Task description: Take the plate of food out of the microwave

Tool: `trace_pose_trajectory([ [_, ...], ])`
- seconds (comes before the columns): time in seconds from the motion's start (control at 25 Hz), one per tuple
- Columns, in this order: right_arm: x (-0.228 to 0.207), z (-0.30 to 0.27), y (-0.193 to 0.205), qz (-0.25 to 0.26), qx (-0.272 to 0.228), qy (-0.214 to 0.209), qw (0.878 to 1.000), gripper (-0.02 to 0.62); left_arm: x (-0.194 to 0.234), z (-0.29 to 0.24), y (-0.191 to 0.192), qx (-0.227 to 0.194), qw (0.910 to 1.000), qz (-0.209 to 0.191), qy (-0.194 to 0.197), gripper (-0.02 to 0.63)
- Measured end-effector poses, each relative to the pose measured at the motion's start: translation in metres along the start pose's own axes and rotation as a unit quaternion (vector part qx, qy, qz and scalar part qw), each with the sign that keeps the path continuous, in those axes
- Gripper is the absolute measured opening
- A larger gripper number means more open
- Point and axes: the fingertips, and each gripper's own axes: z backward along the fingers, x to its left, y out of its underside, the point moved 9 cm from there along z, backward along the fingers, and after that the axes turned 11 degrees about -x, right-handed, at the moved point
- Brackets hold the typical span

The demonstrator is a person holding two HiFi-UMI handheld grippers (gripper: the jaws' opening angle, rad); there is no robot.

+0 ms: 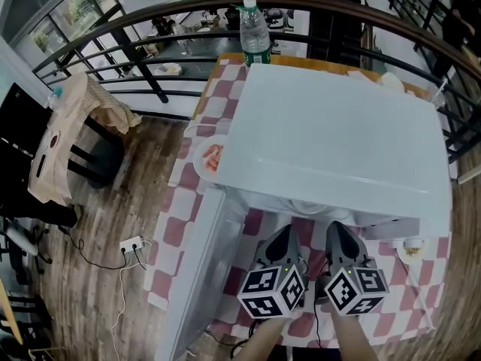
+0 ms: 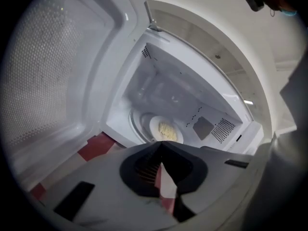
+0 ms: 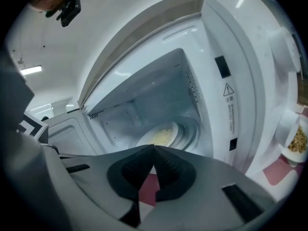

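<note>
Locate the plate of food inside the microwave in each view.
Head view: not in it; the microwave top hides it.
Left gripper view: plate near centre, slightly below the middle, inside the cavity.
Right gripper view: plate near centre, inside the cavity.
Shared landmark: the microwave's open door, left of the cavity in every view.

Glossy, smooth white microwave (image 1: pixel 331 134) on a checked cloth (image 1: pixel 176 228); matt wood-plank floor (image 1: pixel 83 307).
</note>
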Motion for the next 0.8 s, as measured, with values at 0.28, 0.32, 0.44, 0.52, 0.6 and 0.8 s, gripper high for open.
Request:
trace_pose_trajectory([
  [0.28,-0.007,-0.014,0.003,-0.045,0.019,-0.017,0.999,0.019,-0.003,-0.015,0.0,0.004,0.9994,0.033,-0.008,0.008],
  [0.32,-0.009,-0.016,0.004,-0.057,0.021,-0.016,0.998,0.032,-0.003,-0.017,0.001,0.006,0.9991,0.042,-0.007,0.008],
  [0.44,-0.016,-0.019,0.006,-0.096,0.025,-0.013,0.995,0.034,0.0,-0.021,0.002,0.009,0.9979,0.064,-0.008,0.008],
  [0.52,-0.02,-0.021,0.006,-0.11,0.027,-0.013,0.994,0.034,0.001,-0.023,0.004,0.013,0.997,0.076,-0.009,0.008],
  [0.6,-0.022,-0.023,0.006,-0.116,0.029,-0.013,0.993,0.044,0.001,-0.024,0.004,0.013,0.9957,0.091,-0.007,0.008],
  [0.8,-0.024,-0.03,0.009,-0.153,0.032,-0.01,0.988,0.044,-0.001,-0.029,0.003,0.01,0.9944,0.105,0.002,0.02],
])
